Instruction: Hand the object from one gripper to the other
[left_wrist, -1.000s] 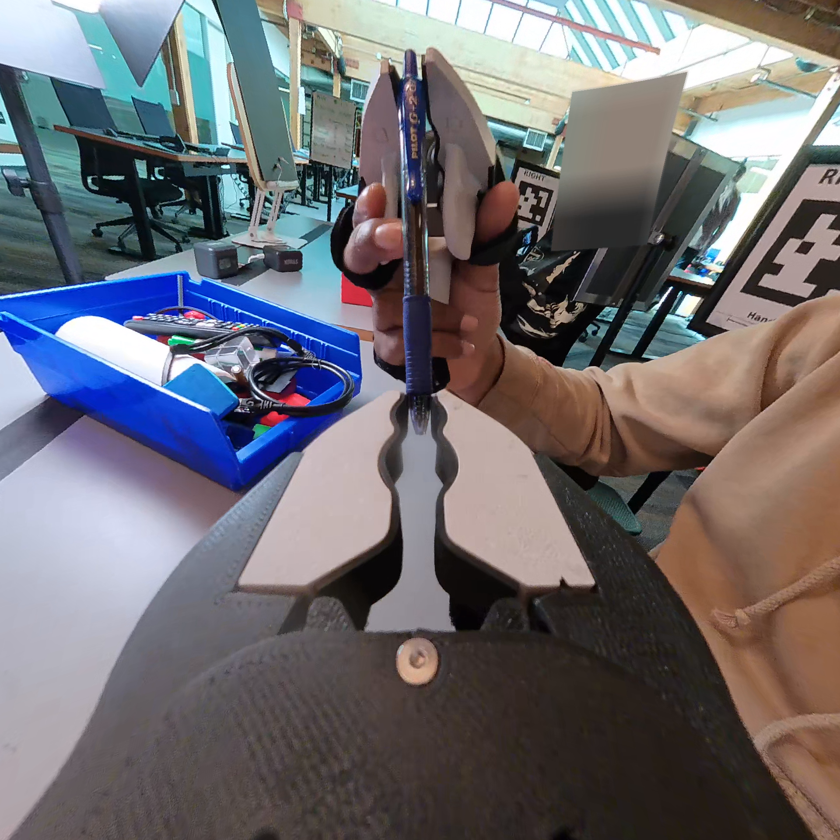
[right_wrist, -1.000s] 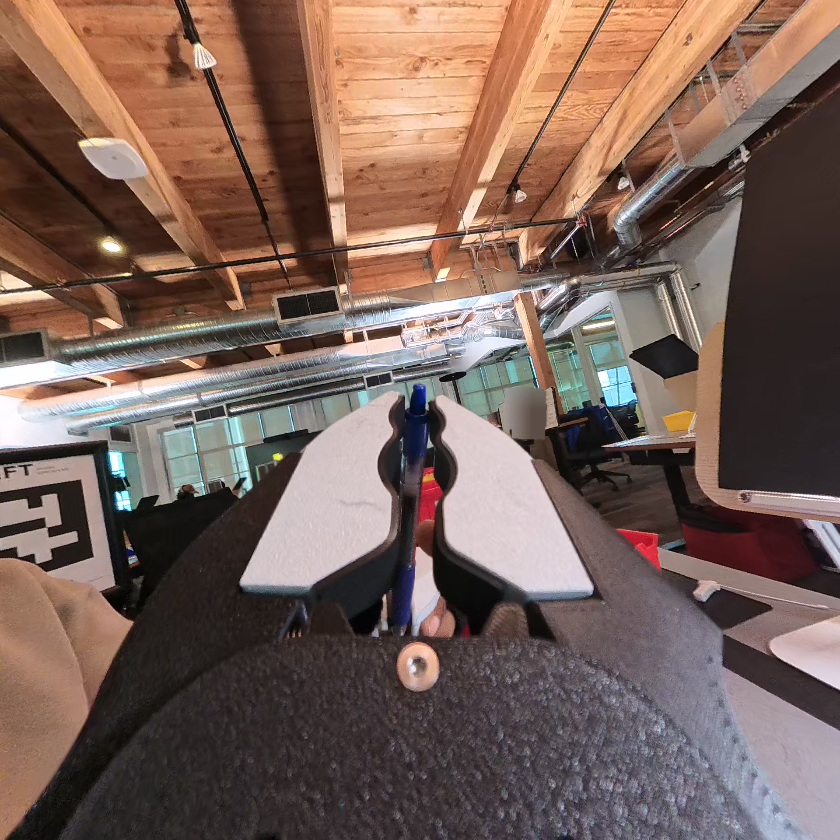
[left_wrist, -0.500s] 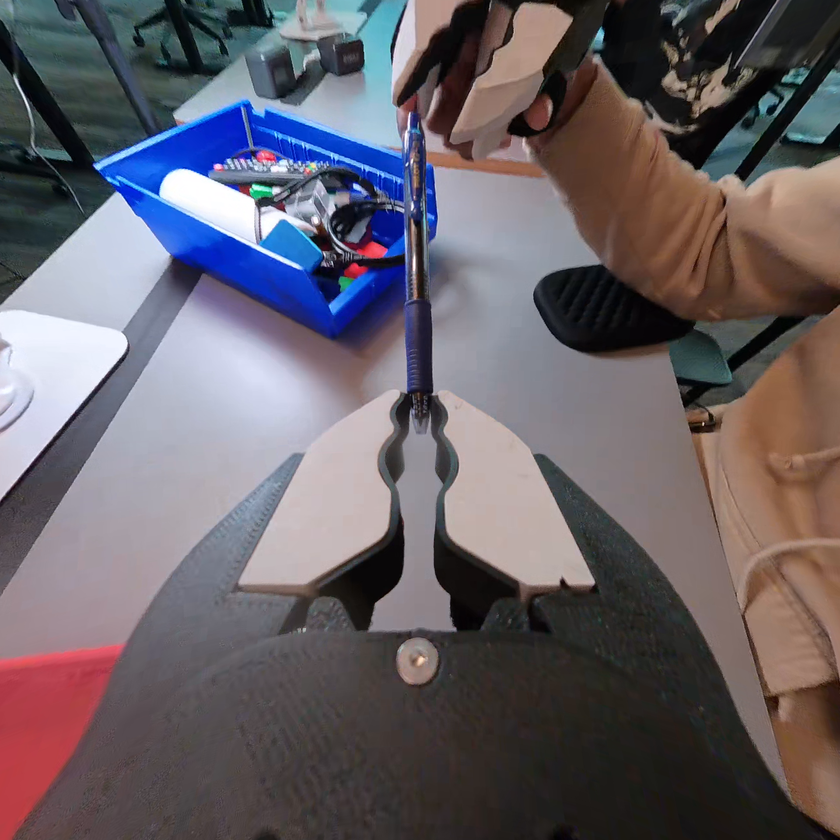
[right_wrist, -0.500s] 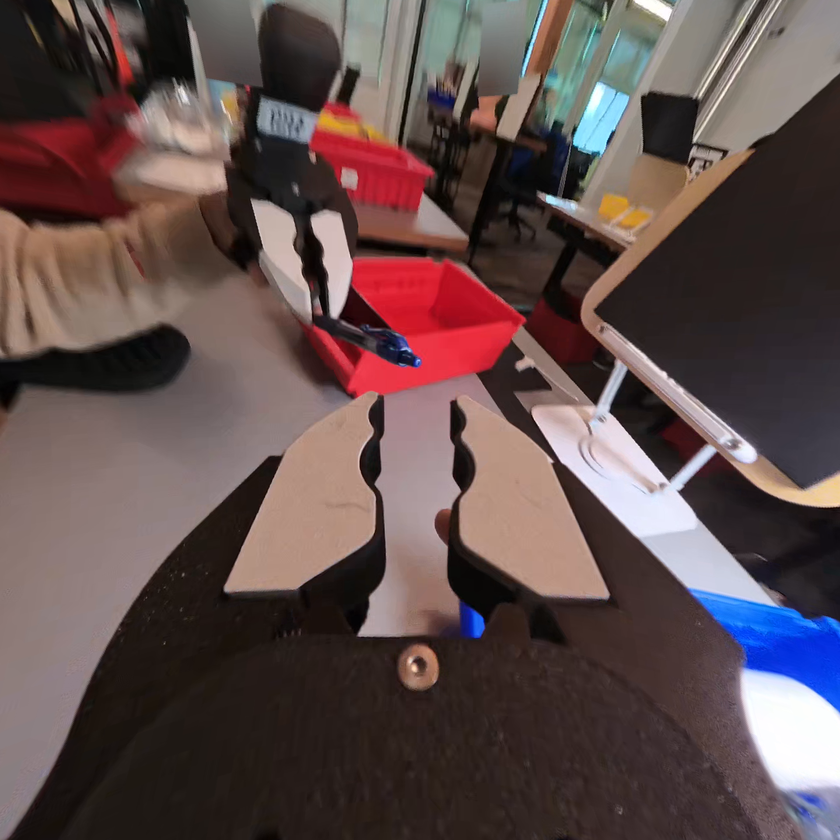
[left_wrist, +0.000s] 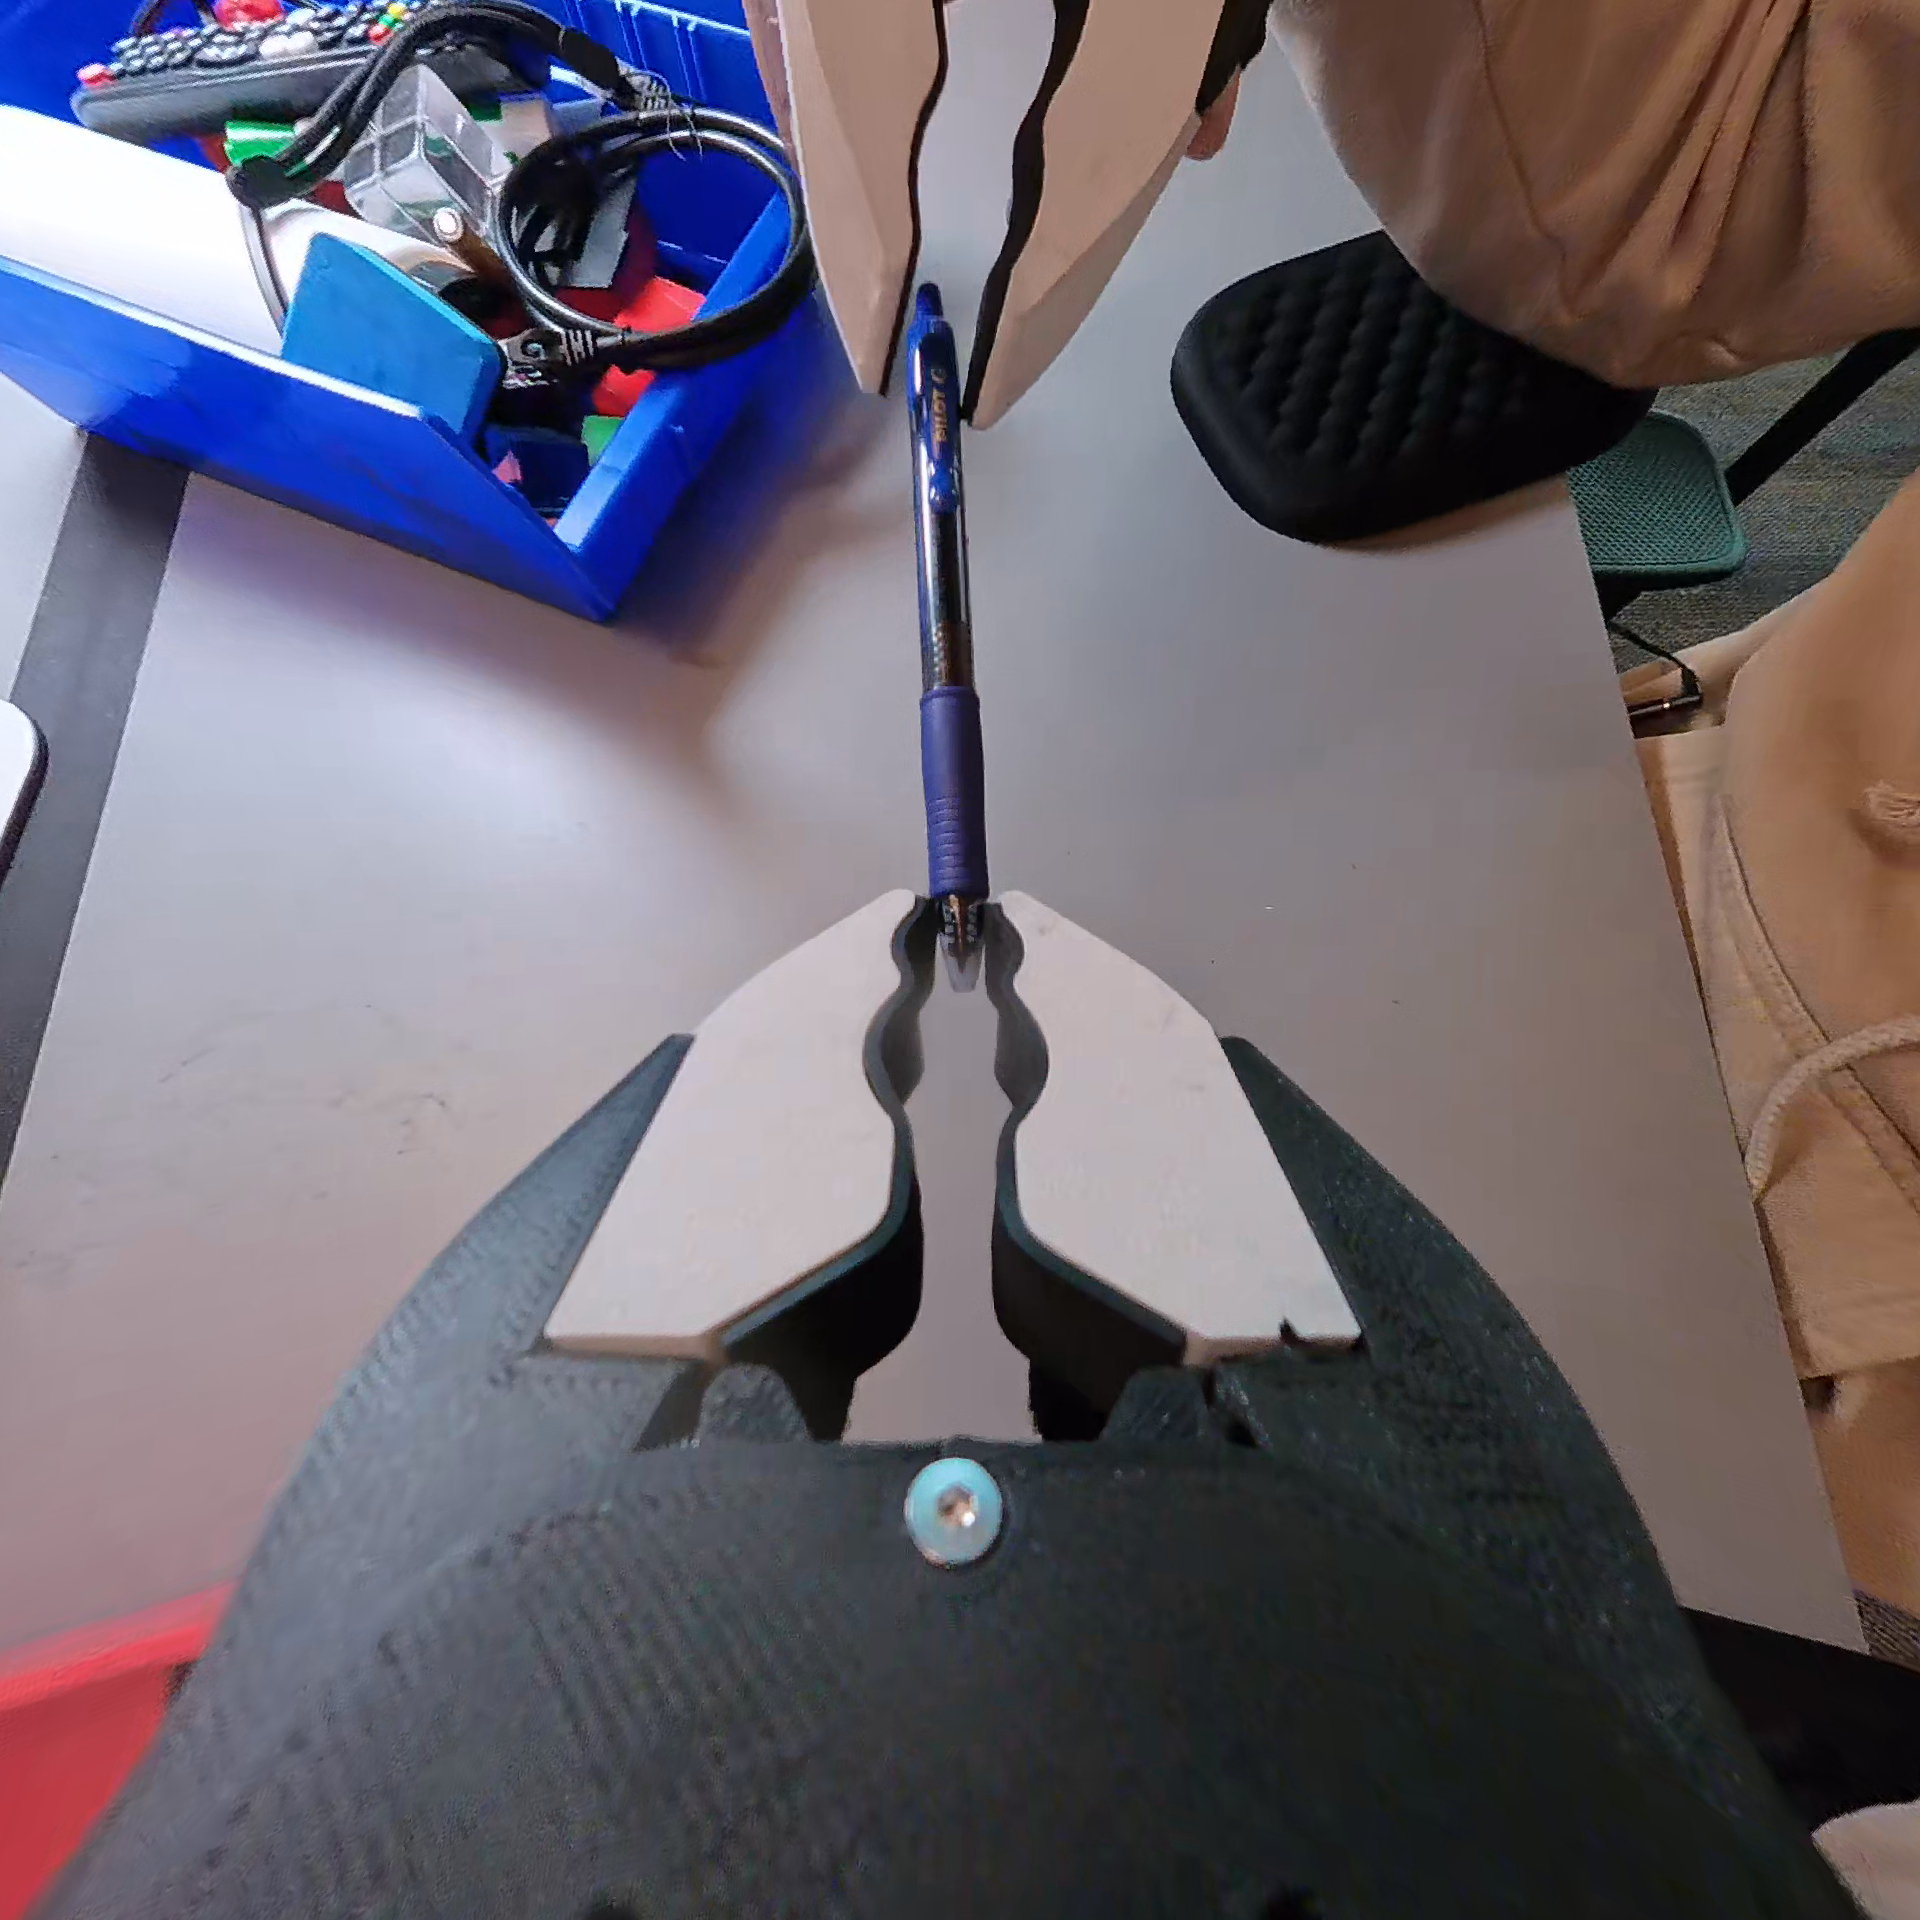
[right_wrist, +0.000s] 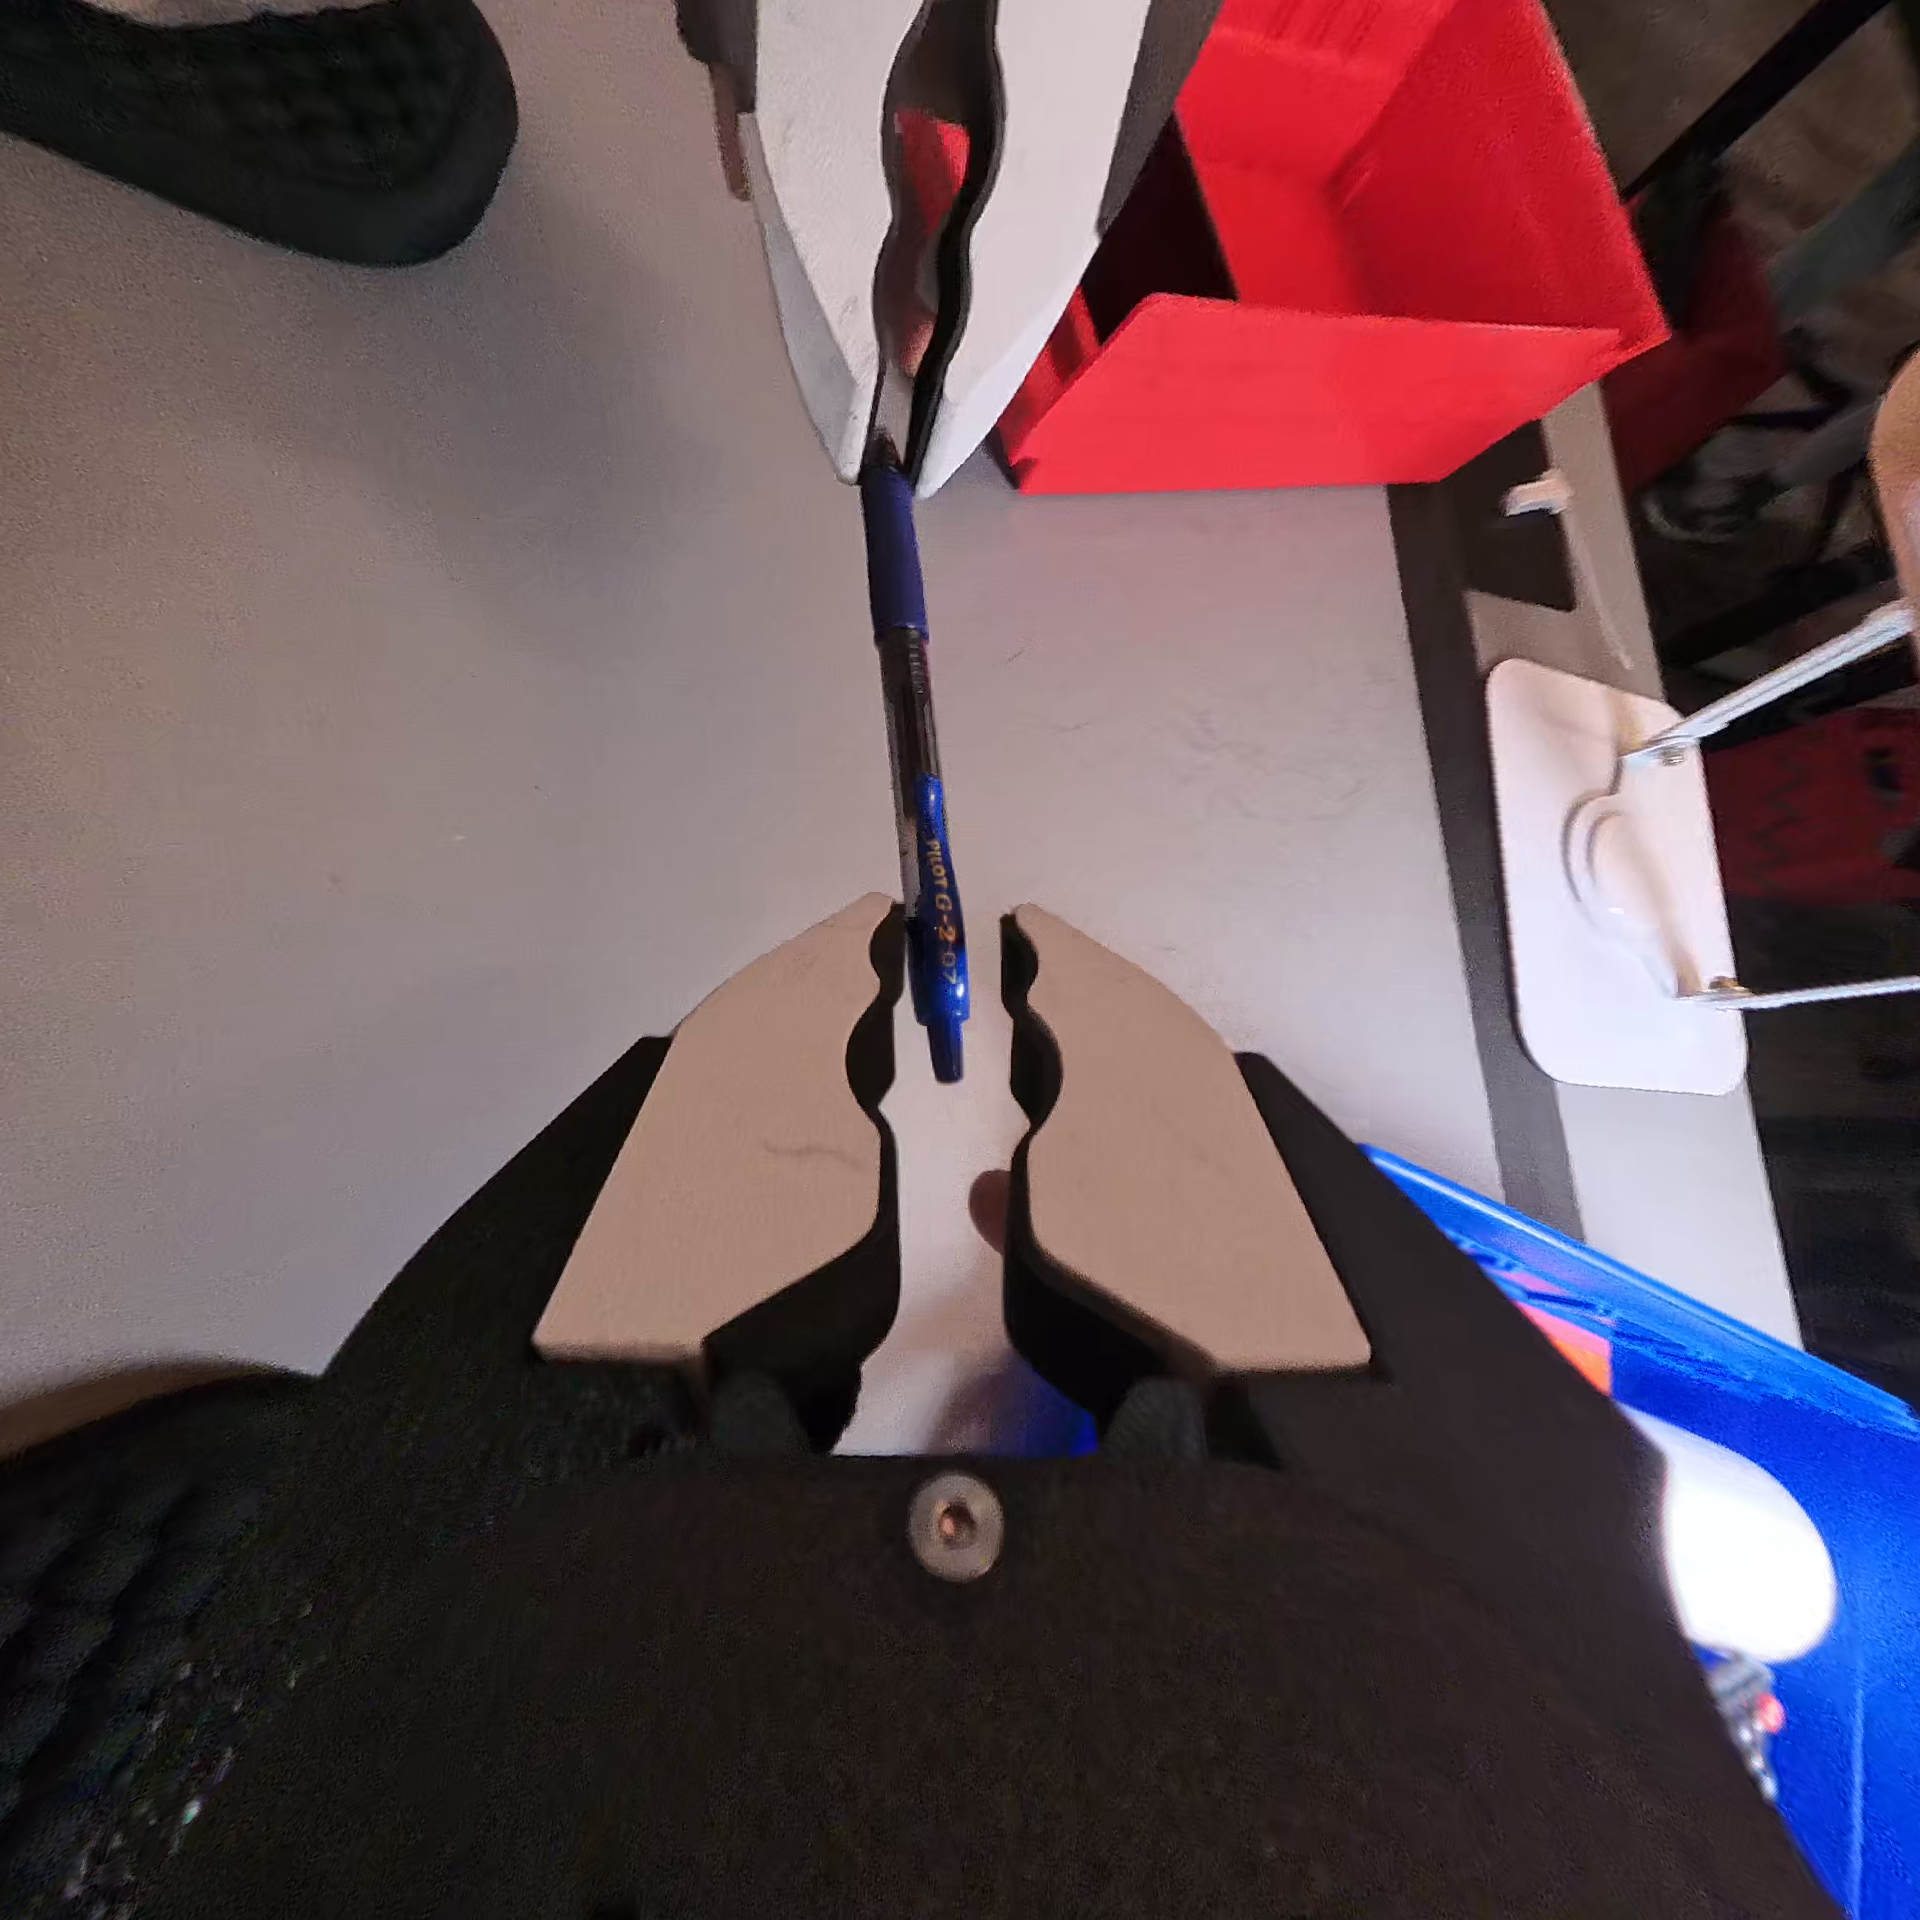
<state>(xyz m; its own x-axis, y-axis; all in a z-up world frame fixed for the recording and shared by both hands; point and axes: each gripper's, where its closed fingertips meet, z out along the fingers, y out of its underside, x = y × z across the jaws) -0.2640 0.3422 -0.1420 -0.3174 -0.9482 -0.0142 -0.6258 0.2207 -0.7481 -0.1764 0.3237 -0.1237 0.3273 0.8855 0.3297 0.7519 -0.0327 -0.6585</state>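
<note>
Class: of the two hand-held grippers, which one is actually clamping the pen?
The left hand-held gripper: its tips pinch the pen at the writing end. The right one stands open around the clip end.

A blue bin (left_wrist: 343, 436) of cables and clutter sits on a grey table (left_wrist: 416, 831); a red bin (right_wrist: 1351, 343) stands opposite.

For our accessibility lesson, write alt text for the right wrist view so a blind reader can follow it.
A blue pen hangs over a grey table, its tip end pinched by the left gripper at the top, while its clip end sits between the open jaws of the right gripper, touching the left jaw. A red bin stands behind, a blue bin at right.
</note>
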